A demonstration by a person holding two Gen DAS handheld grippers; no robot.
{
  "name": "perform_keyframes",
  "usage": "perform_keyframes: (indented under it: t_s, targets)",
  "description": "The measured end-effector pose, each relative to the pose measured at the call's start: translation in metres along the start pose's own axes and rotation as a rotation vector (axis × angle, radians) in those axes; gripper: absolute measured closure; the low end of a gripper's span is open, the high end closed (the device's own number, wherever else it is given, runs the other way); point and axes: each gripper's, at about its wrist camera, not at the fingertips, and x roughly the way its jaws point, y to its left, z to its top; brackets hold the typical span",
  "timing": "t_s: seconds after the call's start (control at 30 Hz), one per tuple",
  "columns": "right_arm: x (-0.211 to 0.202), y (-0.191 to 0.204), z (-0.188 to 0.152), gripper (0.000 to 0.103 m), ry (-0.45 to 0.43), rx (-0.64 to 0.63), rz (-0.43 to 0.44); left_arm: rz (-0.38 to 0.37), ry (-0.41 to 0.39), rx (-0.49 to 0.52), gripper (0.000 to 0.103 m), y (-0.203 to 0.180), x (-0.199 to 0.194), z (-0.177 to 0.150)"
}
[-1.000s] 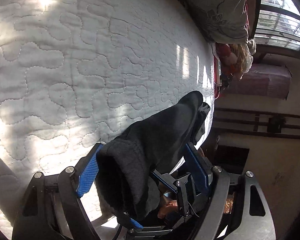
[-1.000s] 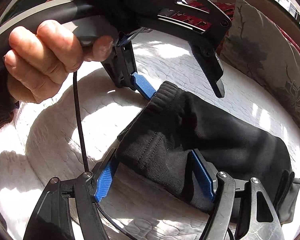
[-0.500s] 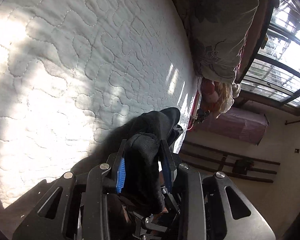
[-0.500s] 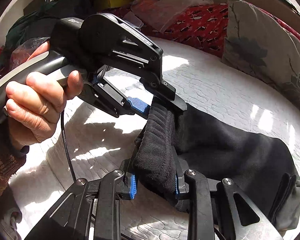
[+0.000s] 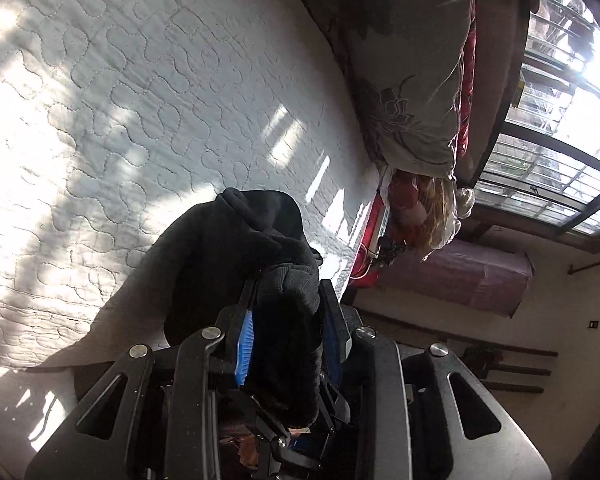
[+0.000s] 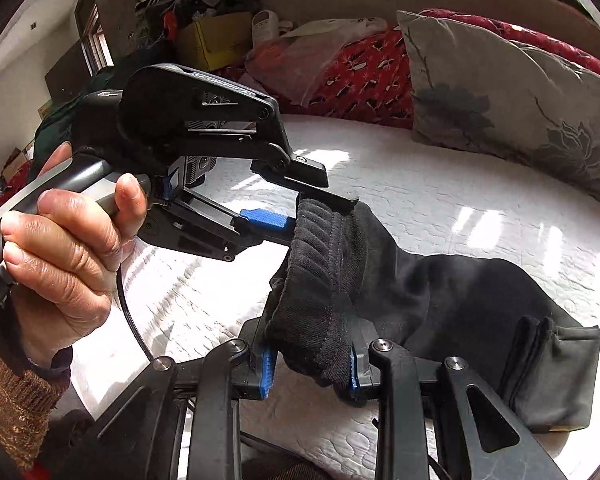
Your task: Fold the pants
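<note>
My left gripper [image 5: 286, 344] and my right gripper [image 6: 310, 364] are both clamped on the ribbed waistband of the black fleece pants [image 6: 440, 292], lifted above the white quilted mattress [image 6: 440, 200]

pants [image 6: 440, 292]: black
mattress [image 5: 140, 100]: white, wavy quilted stitching
pillow [image 6: 520, 92]: grey, dark floral print
gripper pads [image 6: 269, 368]: blue

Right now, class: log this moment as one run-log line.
left claw: shut on pants waistband | right claw: shut on pants waistband | black pants: waistband end lifted, legs on white mattress
</note>
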Motion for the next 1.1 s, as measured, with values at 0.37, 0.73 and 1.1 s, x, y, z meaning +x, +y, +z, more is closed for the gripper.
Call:
perform_keyframes:
  t_s: [0.37, 0.73, 1.1]
  targets:
    - [-0.062, -0.129, -0.022, 0.076, -0.058, 0.281, 0.018, 0.186, 0.107, 0.042, 0.077, -0.082, 0.140, -0.009]
    - [-0.068, -0.260, -0.081, 0.075, -0.030, 0.603, 0.081, 0.597, 0.121, 0.144, 0.077, -0.114, 0.263, -0.020]
    - [-0.067, -0.312, -0.117, 0.060, -0.013, 0.759, 0.152, 0.559, 0.042, 0.177, 0.073, -0.129, 0.238, -0.027]
